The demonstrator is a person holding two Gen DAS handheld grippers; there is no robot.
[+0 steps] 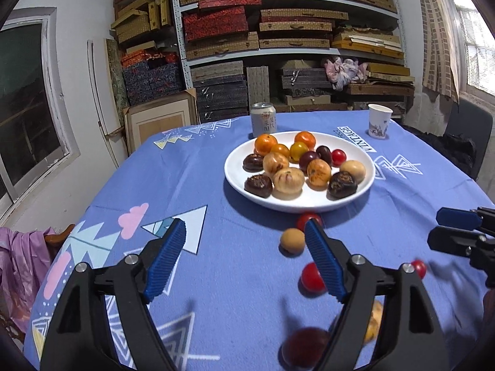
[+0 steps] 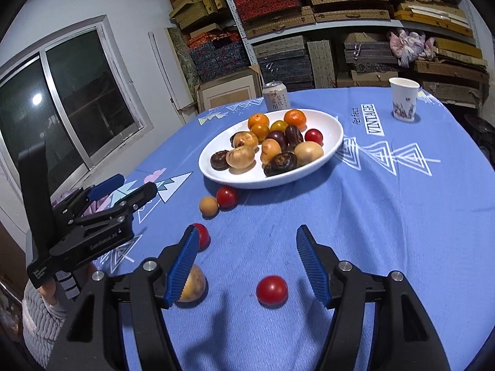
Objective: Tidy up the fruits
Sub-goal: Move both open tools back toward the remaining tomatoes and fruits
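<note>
A white plate (image 1: 309,202) (image 2: 328,151) on the blue cloth holds several orange, tan, dark and red fruits. Loose on the cloth near it lie a small tan fruit (image 1: 292,240) (image 2: 208,205) and a red tomato (image 1: 306,218) (image 2: 227,197). Another red tomato (image 1: 311,276) (image 2: 202,235) and a tan fruit (image 2: 193,284) lie nearer. My left gripper (image 1: 246,232) is open and empty above the cloth. My right gripper (image 2: 246,235) is open and empty, with a red tomato (image 2: 272,290) lying between its fingers. A blurred dark red fruit (image 1: 304,346) lies close under the left gripper.
A drink can (image 1: 263,119) (image 2: 276,95) stands behind the plate. A paper cup (image 1: 379,121) (image 2: 403,99) stands at the far right of the table. Shelves of stacked boxes (image 1: 278,31) fill the back wall. A window (image 2: 62,108) is on the left.
</note>
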